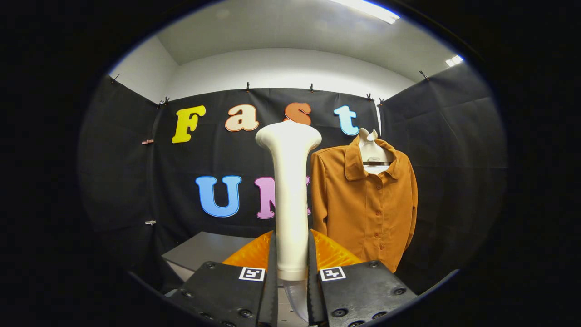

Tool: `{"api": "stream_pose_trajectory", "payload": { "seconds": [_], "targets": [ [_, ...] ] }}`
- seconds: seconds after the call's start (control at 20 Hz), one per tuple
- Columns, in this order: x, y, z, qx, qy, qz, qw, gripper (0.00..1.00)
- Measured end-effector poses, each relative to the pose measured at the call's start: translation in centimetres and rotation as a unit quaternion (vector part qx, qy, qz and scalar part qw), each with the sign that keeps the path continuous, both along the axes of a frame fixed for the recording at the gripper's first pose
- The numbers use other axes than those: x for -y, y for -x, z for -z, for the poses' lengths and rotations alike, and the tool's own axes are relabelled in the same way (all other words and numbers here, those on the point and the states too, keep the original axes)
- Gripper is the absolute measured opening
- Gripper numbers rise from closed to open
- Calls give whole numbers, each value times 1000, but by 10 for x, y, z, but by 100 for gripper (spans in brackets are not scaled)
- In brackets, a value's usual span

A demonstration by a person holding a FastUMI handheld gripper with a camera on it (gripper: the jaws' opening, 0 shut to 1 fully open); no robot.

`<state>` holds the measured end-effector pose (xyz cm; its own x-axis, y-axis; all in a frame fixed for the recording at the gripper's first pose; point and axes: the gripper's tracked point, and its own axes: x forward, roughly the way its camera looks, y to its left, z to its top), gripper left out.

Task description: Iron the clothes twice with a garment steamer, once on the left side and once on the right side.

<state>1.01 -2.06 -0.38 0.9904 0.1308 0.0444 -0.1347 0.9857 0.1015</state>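
**Holding the steamer upright, shirt not yet reached**

Gripper view: The tool is closed on the handle of the garment steamer, a finger pressing each side; the steamer stands upright between them, its flared head at the top. The orange shirt hangs on a hanger beyond and to the right, well apart from the steamer. A grey bench lies near left.

Judgement: to do the pass well, carry the head to the shirt's left panel, start high, draw down slowly, keeping the grip firm.

Writing: square coded markers on the fingers; no brand readable.
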Motion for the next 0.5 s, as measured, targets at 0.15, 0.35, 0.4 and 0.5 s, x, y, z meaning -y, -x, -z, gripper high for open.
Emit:
{"api": "stream_pose_trajectory", "payload": {
  "seconds": [0.15, 0.35, 0.4, 0.5],
  "targets": [
    [-1, 1, 1, -2, -1, 0, 1000, 29],
    [-1, 1, 2, -5, -4, 3, 1000, 29],
    [0, 1, 2, -5, -4, 3, 1000, 29],
    [0, 1, 1, -5, -4, 5, 1000, 29]
  ]
}}
